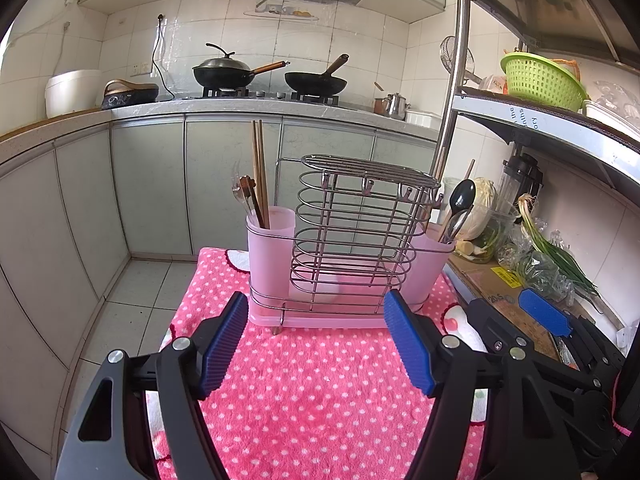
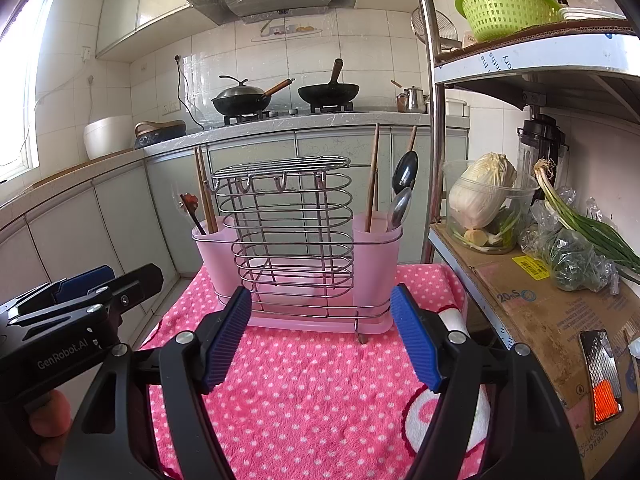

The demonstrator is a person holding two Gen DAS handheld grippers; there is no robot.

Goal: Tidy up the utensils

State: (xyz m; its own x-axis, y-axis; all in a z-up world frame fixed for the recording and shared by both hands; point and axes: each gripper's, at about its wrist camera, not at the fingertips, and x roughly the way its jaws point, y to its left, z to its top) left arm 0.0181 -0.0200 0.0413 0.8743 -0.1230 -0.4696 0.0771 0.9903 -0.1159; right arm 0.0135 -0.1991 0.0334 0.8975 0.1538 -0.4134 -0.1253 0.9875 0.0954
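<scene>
Upright, pink utensil holder [image 2: 298,240]; chopsticks [image 2: 206,192], spoons [image 2: 402,196] inside.

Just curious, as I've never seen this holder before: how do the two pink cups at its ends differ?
The left pink cup holds a pair of brown chopsticks and a utensil with a reddish-brown top. The right pink cup holds a black spoon, a silver spoon and wooden sticks. So spoons show only on the right. Both are translucent pink, upright, and flank the wire rack.

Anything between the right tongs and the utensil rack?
Nothing: only bare pink dotted towel lies between the open right tongs and the rack, seen in the right wrist view.
</scene>
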